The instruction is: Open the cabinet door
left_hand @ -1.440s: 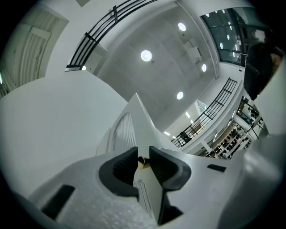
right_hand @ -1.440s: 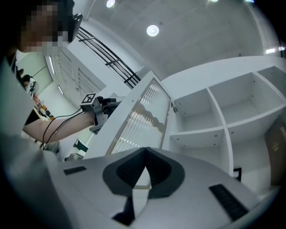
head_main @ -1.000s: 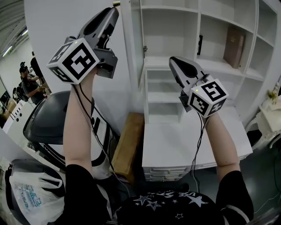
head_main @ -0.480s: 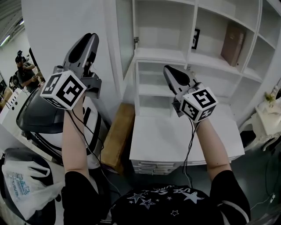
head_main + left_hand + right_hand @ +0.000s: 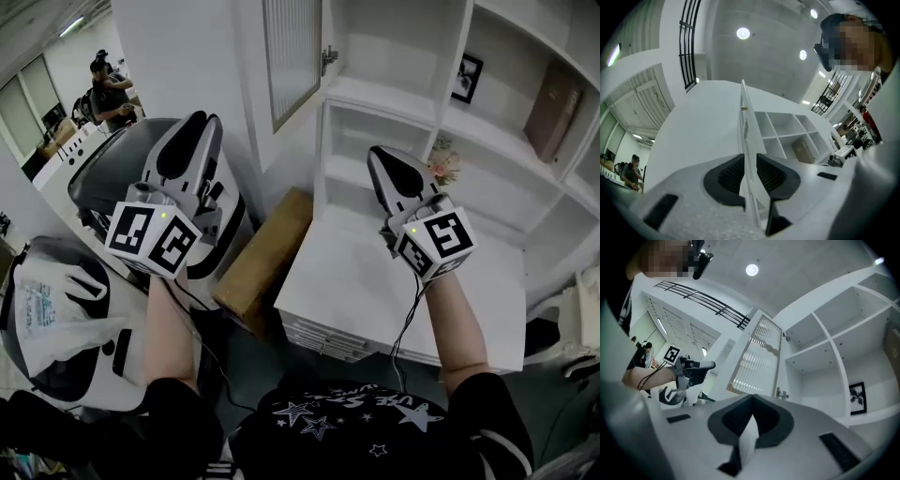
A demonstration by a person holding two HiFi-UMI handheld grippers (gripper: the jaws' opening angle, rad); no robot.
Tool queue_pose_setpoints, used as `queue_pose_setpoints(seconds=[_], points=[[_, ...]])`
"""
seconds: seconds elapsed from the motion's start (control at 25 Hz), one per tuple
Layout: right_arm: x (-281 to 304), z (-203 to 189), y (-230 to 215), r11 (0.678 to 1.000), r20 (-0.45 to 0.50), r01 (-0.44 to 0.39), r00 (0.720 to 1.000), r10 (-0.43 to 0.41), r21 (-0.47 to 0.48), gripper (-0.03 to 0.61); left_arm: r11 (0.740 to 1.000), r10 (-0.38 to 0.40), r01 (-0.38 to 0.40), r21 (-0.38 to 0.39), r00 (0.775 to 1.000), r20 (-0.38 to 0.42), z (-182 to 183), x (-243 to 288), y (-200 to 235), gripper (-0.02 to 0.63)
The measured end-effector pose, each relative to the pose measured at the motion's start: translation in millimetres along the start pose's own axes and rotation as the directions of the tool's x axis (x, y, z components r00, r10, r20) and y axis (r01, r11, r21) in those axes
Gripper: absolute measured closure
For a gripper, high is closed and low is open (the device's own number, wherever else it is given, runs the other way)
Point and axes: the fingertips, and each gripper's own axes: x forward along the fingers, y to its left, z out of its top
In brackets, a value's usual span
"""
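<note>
Both grippers had sunk since the earlier frame. Our grey left gripper, jaws barely parted, held nothing. The white ribbed-glass cabinet door stood open at upper centre. Our grey right gripper was closed and empty. A stray lift could have knocked the door shut.

Framed picture, book, brown box
</note>
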Motion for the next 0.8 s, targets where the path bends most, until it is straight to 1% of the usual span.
queue_pose_setpoints(seconds=[0.16, 0.32, 0.4, 0.52, 0.68, 0.8], points=[[-15, -11, 12, 0.996, 0.013, -0.07, 0.998, 0.069, 0.059, 0.572, 0.997, 0.064, -0.061, 0.037, 0.995, -0.072, -27, -28, -33, 0.528], [-39, -17, 14, 0.988, 0.018, -0.12, 0.993, 0.119, 0.098, 0.572, 0.993, 0.121, -0.12, 0.01, 0.986, -0.118, -51, -48, -71, 0.528], [-54, -22, 15, 0.985, 0.013, -0.136, 0.991, 0.135, 0.111, 0.572, 0.987, 0.158, -0.159, 0.005, 0.976, -0.148, -65, -60, -90, 0.528], [-79, -32, 18, 0.978, 0.004, -0.157, 0.987, 0.158, 0.136, 0.572, 0.973, 0.228, -0.228, 0.021, 0.954, -0.196, -86, -80, -113, 0.525], [-119, -48, 21, 0.971, -0.012, -0.176, 0.983, 0.181, 0.162, 0.572, 0.965, 0.258, -0.26, 0.024, 0.935, -0.244, -106, -102, -153, 0.525], [-153, -65, 23, 0.965, -0.036, -0.188, 0.98, 0.197, 0.182, 0.572, 0.961, 0.266, -0.278, -0.002, 0.921, -0.284, -122, -119, -190, 0.525]])
